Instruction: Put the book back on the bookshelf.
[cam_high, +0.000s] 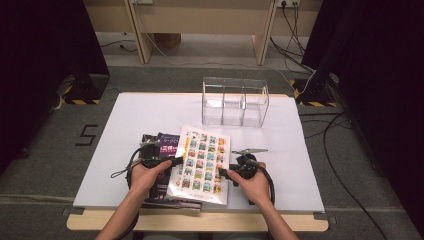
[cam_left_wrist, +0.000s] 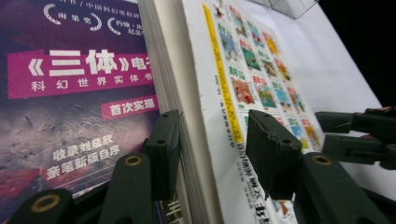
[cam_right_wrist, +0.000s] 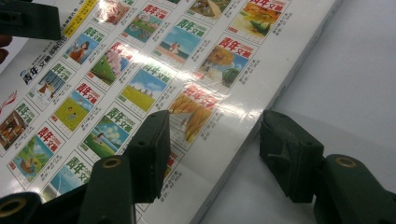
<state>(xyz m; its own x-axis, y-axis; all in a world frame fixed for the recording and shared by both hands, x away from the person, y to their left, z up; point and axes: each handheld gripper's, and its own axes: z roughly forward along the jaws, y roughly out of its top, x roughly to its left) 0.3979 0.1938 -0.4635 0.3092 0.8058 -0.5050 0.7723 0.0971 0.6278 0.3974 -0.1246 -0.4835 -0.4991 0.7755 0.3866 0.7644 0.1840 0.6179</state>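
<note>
Under white magazine (cam_high: 201, 162), half-hidden purple book (cam_high: 165, 145)

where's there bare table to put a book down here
Free: the white table left of the clear organizer, and the strip right of the white magazine, toward the table's right edge. Crowded: the near middle, where the magazine overlaps the purple book between the left hand-held gripper and the right hand-held gripper.
</note>
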